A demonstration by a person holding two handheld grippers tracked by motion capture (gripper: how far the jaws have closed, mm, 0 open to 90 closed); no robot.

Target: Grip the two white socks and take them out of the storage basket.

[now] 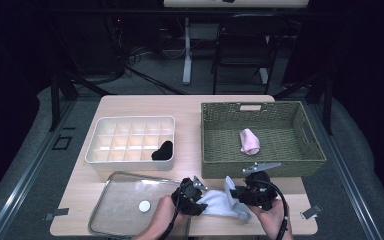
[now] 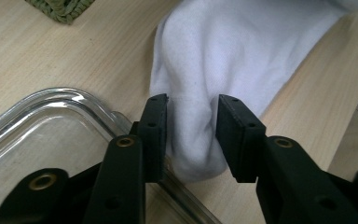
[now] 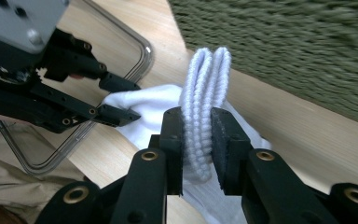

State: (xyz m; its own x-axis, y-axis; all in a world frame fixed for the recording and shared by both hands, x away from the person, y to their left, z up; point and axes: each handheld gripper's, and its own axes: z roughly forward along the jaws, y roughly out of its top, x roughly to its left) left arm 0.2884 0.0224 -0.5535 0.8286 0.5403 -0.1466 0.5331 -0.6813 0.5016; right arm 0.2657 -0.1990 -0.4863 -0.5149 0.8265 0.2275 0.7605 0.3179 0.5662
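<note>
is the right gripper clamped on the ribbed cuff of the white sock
Yes, in the right gripper view the right gripper has its jaws pressed against both sides of the white sock's ribbed cuff.

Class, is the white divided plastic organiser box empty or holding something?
Holding something: a black rolled sock sits in a front-right compartment of the white divided plastic organiser box; the other compartments look empty.

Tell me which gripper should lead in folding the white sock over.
Right, probably. The right gripper is clamped on the ribbed cuff of the white sock, so it can carry that end across. The left gripper has its jaws around the toe end, near the glass tray, suited to anchoring.
</note>
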